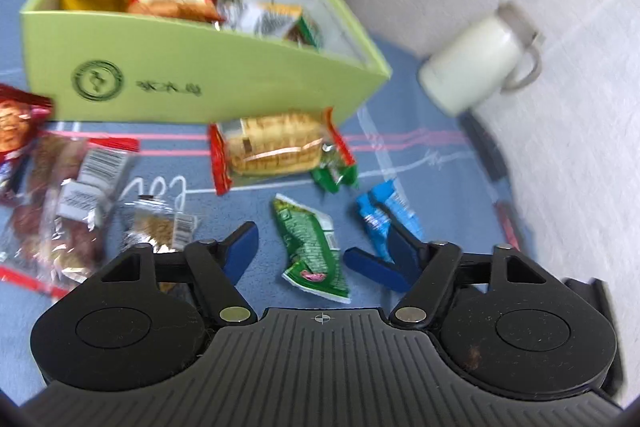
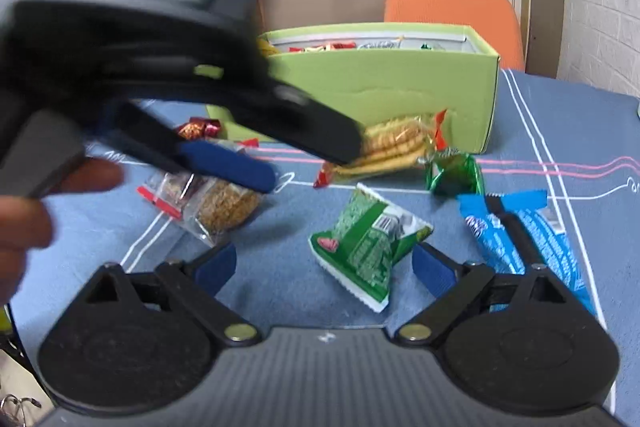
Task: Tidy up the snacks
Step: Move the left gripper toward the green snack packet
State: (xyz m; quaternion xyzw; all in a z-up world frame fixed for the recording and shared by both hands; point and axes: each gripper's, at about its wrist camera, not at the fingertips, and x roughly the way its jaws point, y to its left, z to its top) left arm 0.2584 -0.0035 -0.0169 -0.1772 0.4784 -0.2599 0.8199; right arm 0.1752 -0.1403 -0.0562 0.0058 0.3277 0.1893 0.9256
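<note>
Looking through the left wrist view:
Left gripper [image 1: 312, 247]: black body with blue pads, jaws partly apart and nothing pressed between them.
Green snack packet [image 1: 314, 247]: flat printed foil pouch lying on the blue patterned tablecloth [image 1: 420, 99], in the gap between the fingers, apart from both.
Blue wrapper [image 1: 386, 217]: crinkled packet just beside the right-hand pad.
Light green cardboard box [image 1: 192, 75]: open-topped, standing at the back, with yellow, red and pale packets inside.
Wafer packet [image 1: 276, 145]: clear wrap with red ends, lying just in front of the box.
White mug [image 1: 476, 65]: beside the box, at the cloth's edge.

Right wrist view:
Right gripper [image 2: 324, 267]: jaws spread wide and empty.
Green snack packet [image 2: 368, 247]: on the cloth between the pads, nearer the right-hand one.
Left gripper [image 2: 224, 159]: blurred, crossing the upper left, above clear bags of brown snacks [image 2: 224, 207].
Box [image 2: 384, 95]: behind, with an orange chair [image 2: 460, 15] beyond it.
</note>
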